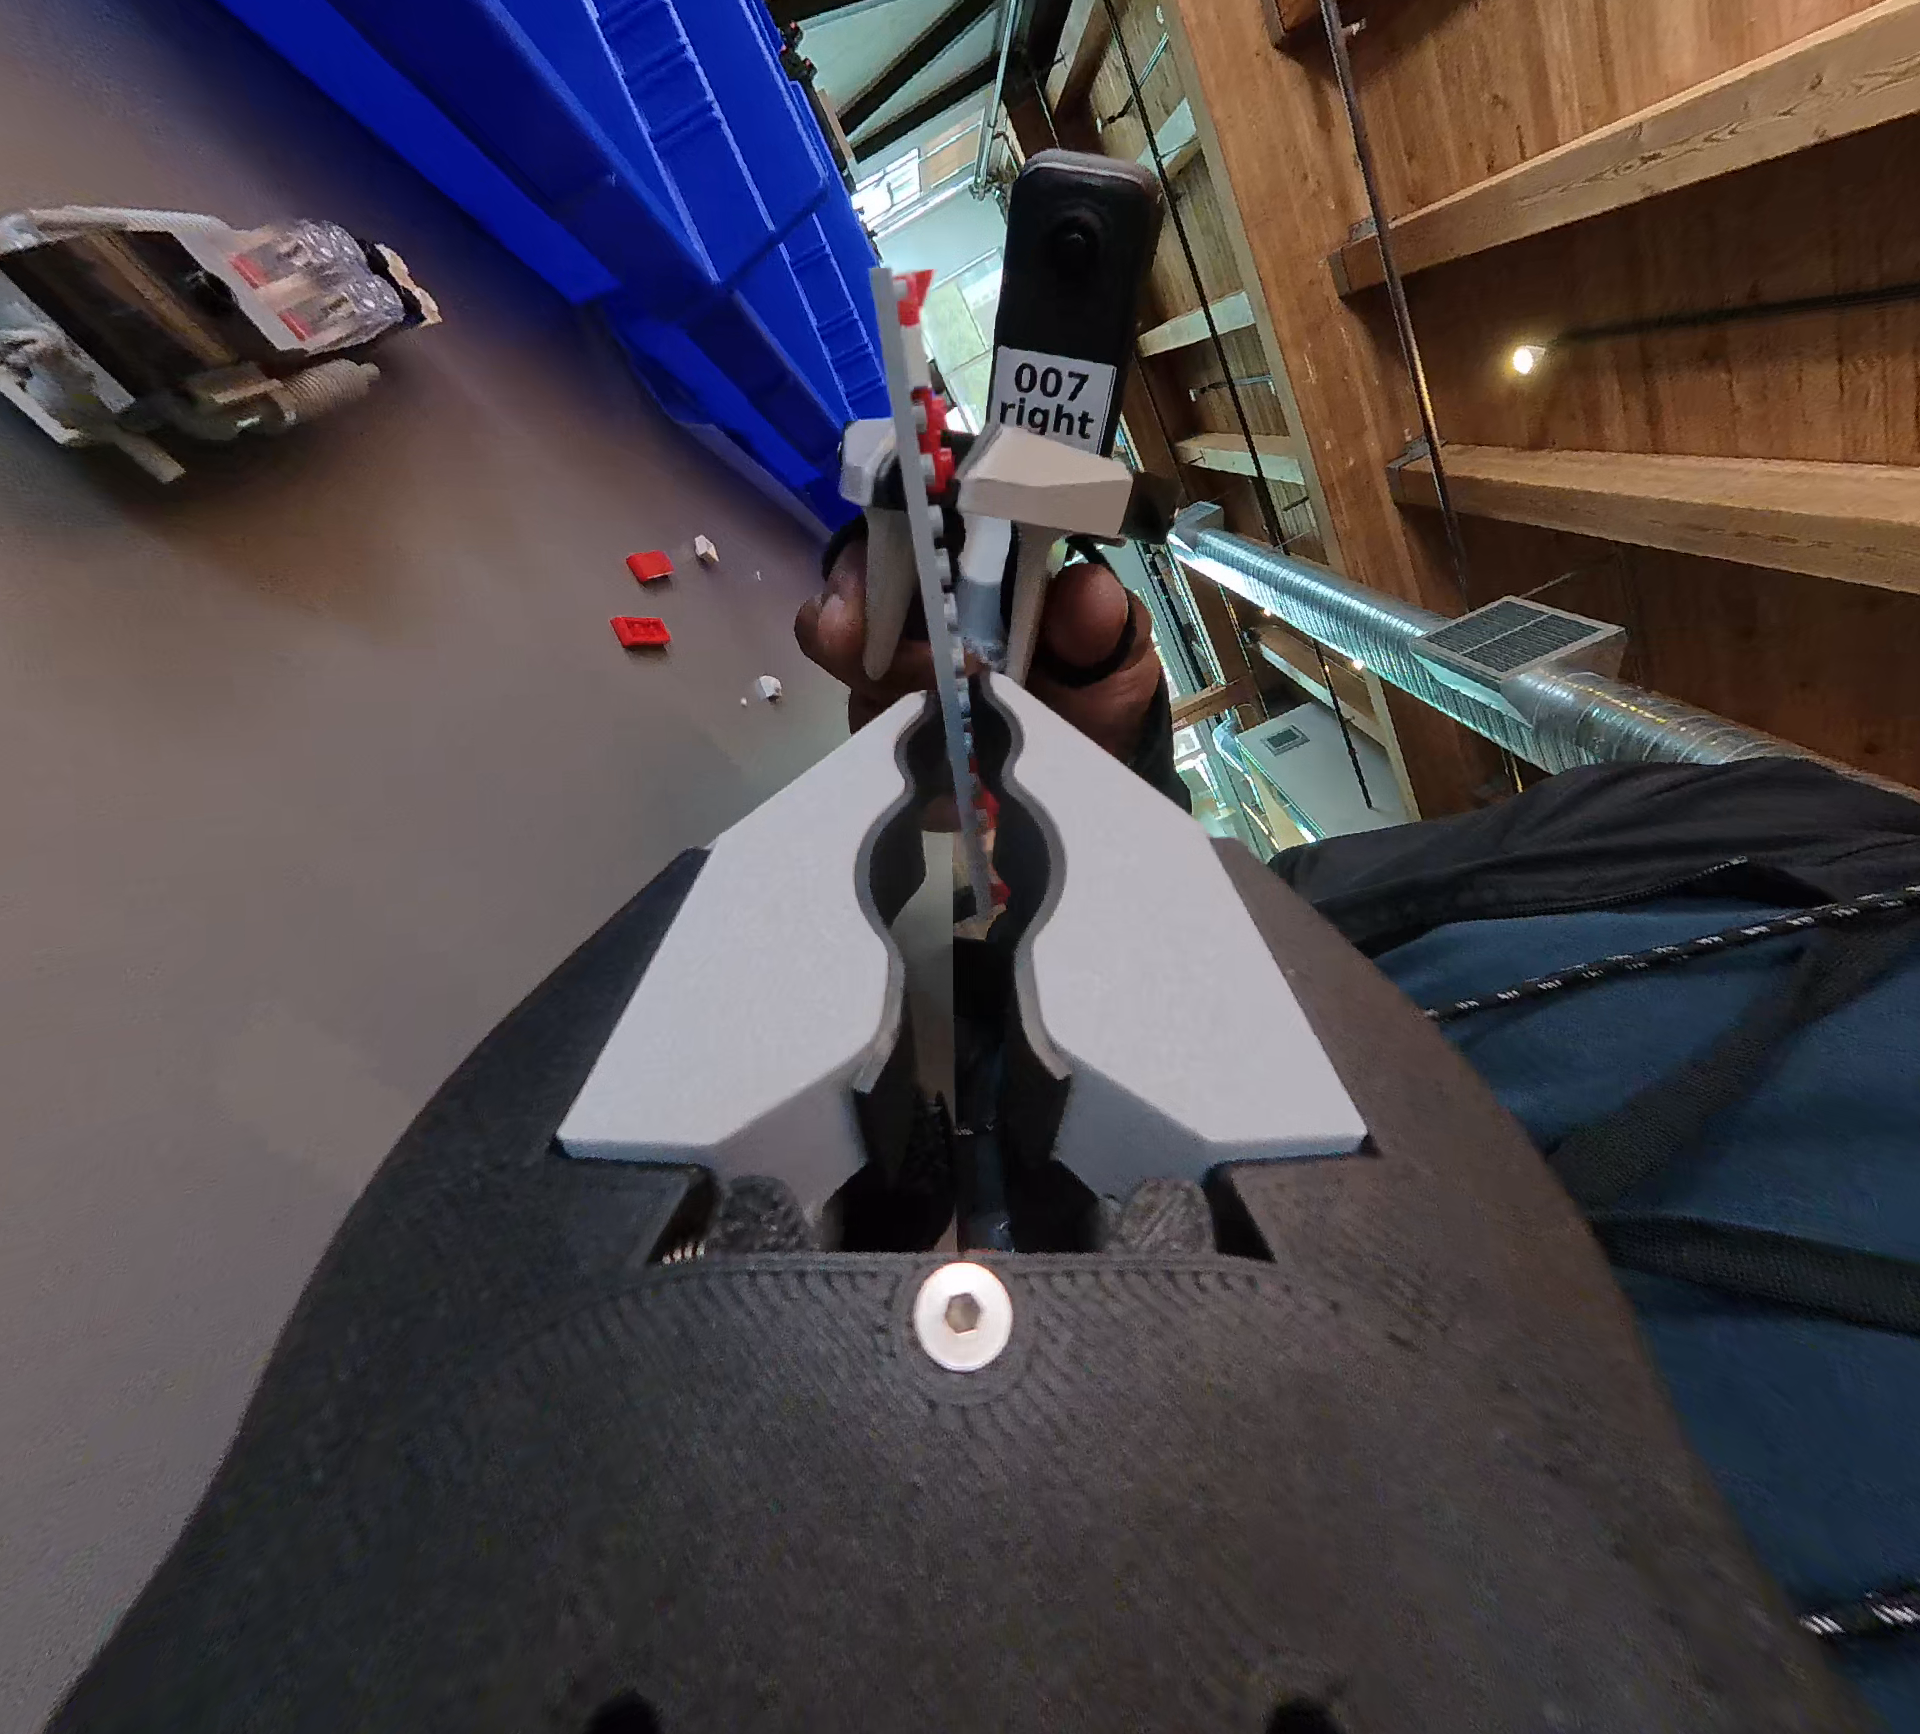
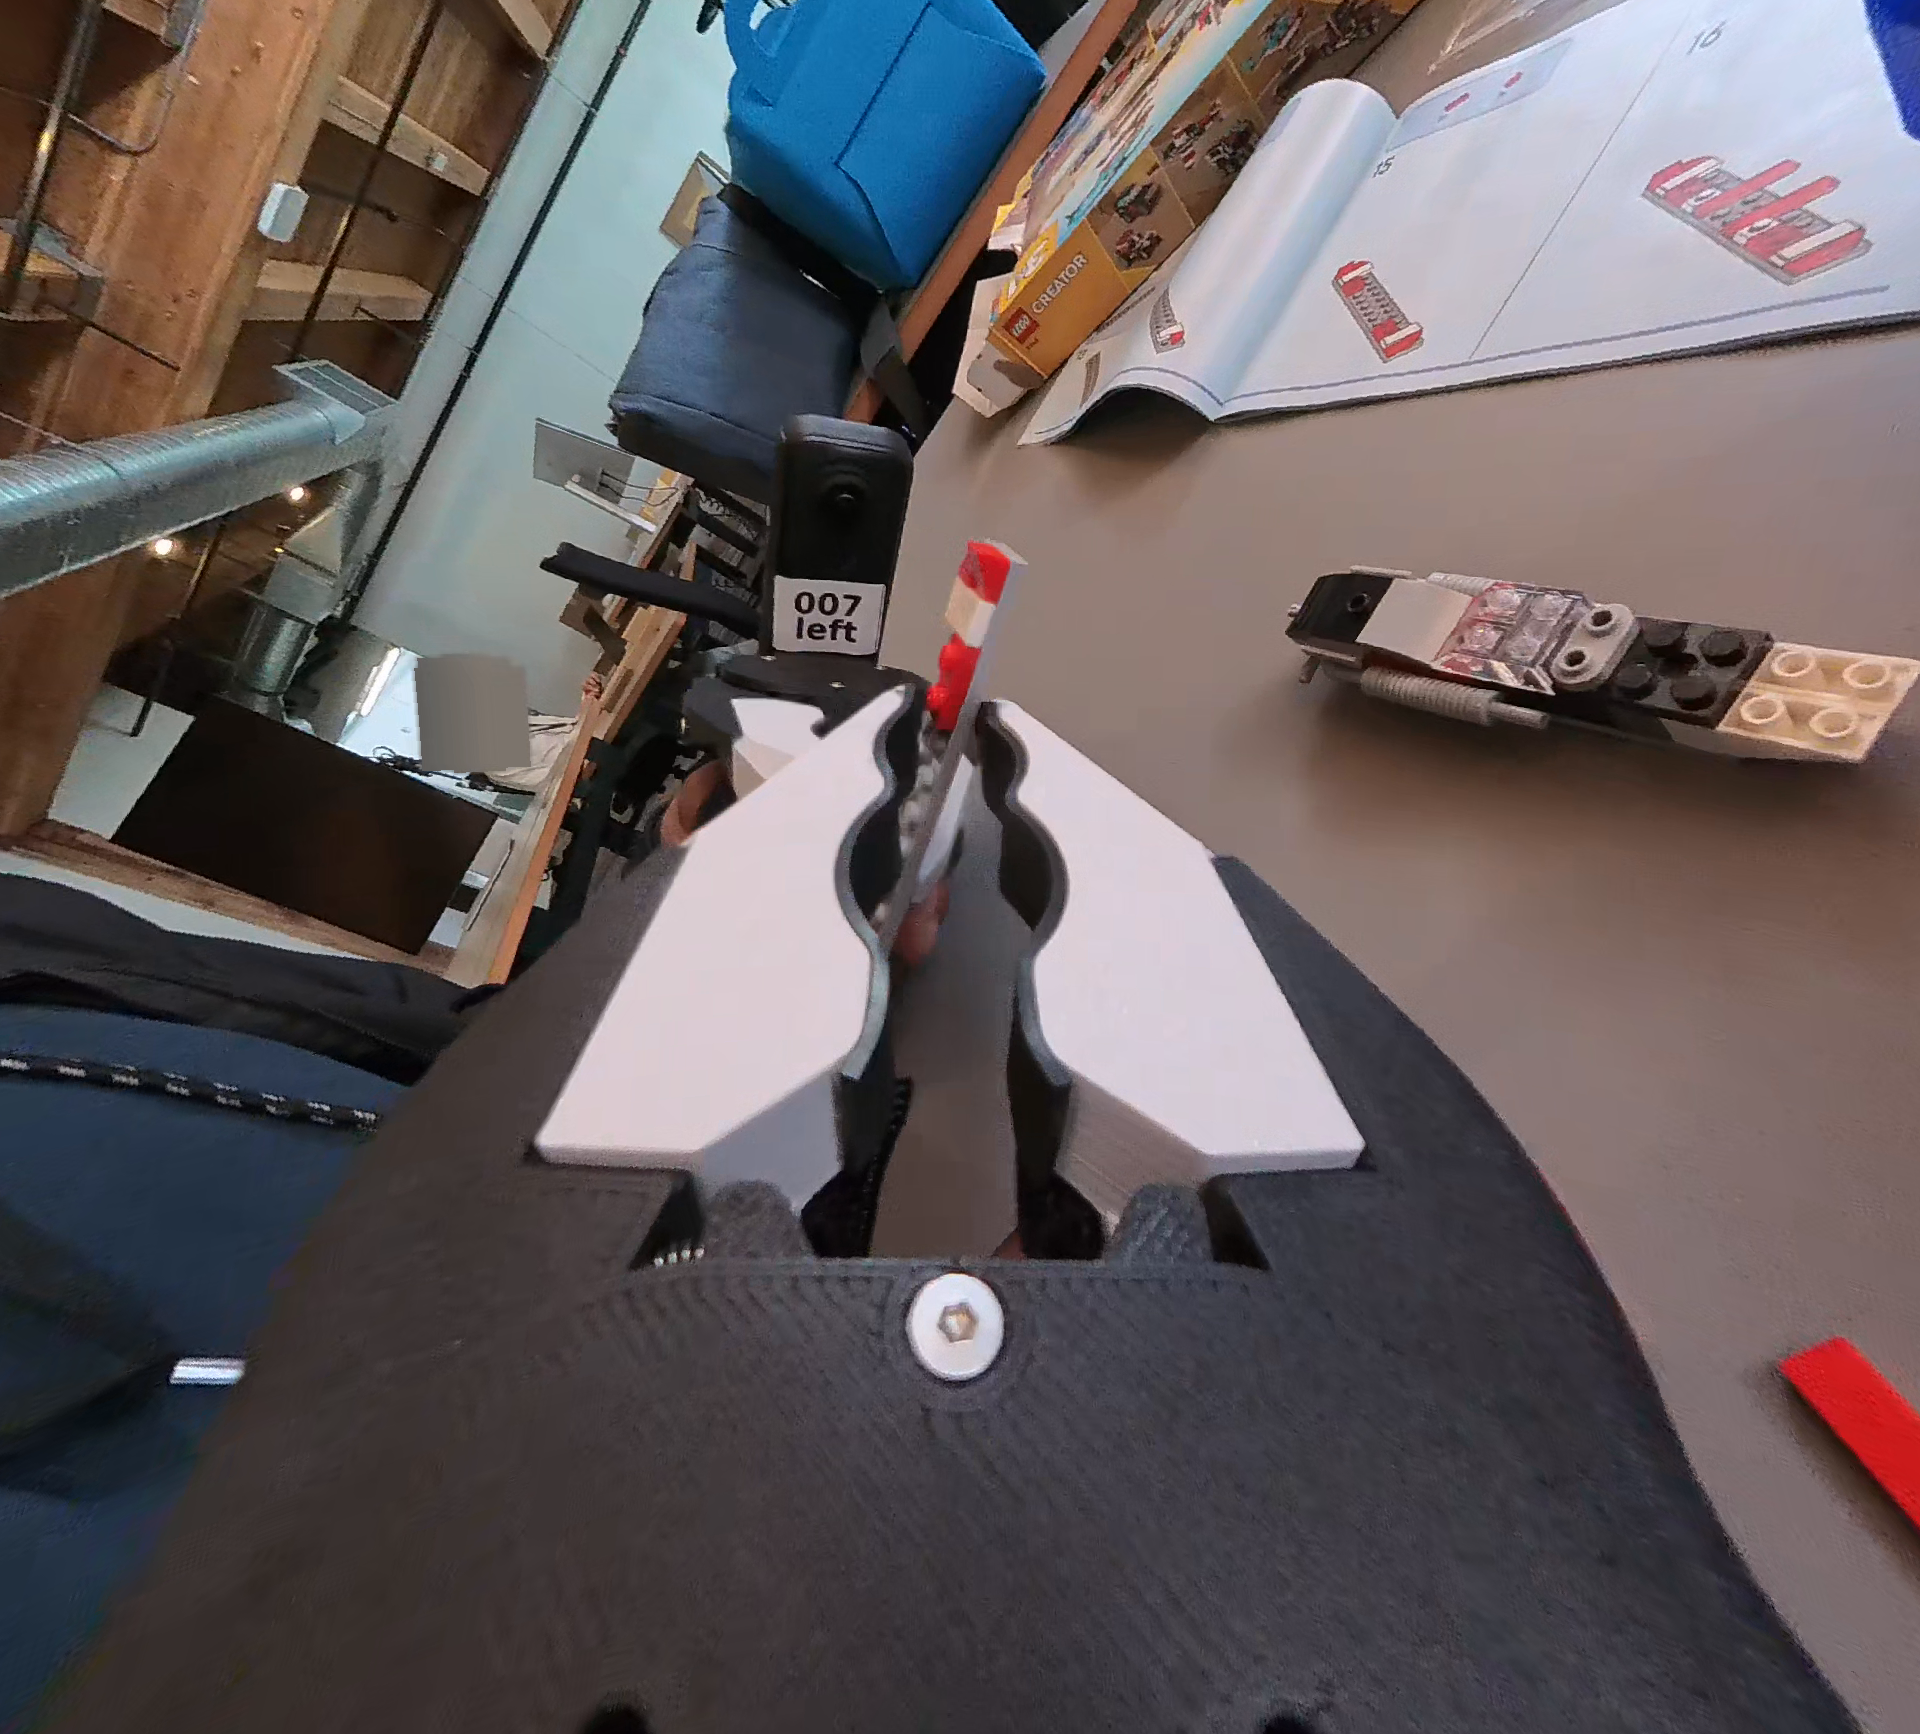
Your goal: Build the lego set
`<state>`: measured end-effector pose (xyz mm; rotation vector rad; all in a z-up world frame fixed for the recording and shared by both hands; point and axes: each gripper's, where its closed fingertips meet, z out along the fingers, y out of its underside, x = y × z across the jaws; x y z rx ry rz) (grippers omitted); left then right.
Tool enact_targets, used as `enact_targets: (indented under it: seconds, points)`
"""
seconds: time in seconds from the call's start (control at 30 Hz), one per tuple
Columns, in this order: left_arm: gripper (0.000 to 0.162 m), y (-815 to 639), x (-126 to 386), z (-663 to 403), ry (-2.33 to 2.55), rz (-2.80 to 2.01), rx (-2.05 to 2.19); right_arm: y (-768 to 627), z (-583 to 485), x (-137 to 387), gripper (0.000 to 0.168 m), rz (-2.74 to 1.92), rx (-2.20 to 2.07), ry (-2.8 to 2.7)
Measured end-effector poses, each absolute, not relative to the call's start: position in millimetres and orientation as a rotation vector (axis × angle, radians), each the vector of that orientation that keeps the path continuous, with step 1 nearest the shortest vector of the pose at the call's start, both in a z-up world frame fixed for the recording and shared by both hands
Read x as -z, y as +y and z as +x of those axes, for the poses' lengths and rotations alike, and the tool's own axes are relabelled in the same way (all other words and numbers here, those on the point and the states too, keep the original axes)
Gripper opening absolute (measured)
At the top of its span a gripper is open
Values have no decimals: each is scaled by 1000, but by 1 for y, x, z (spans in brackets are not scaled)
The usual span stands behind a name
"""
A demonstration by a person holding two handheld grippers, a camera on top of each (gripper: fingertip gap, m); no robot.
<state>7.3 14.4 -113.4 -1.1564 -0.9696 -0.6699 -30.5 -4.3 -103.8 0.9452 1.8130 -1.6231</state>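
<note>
Both grippers hold one thin grey plate (image 1: 940, 645) with red and white bricks: left gripper (image 1: 961, 708) fingers pinch its near end, right gripper (image 2: 951, 728) fingers apparently clamp the other, above the tabletop (image 2: 1455, 1009).

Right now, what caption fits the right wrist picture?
Both tools pinch a thin grey plate with red bricks above the table.

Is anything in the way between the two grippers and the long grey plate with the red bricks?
No, nothing visible. Both grippers already pinch the grey plate edge-on, held up off the table: the left gripper at one end, the right gripper at the other. The other lego build lies off to the side.
</note>
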Motion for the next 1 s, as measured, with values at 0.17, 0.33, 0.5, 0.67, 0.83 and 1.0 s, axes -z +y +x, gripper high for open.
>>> enact_targets:
  seconds: [0.17,0.33,0.5,0.67,0.83,1.0]
  points:
    - [5,4,112,-2,-1013,-1079,661,5,-33,110,38,980,1603,1876]
    - [4,-7,115,-12,-1076,-1008,649,49,-39,127,38,1026,1621,2142]
    - [4,-12,119,-19,-1118,-973,654,108,-41,148,33,1099,1580,2403]
    - [4,-11,123,-21,-1140,-978,654,129,-34,160,27,1137,1541,2456]
    - [4,-11,124,-21,-1151,-981,646,124,-30,169,24,1079,1488,2536]
    - [4,-12,124,-21,-1154,-976,640,126,-29,178,20,980,1393,2697]
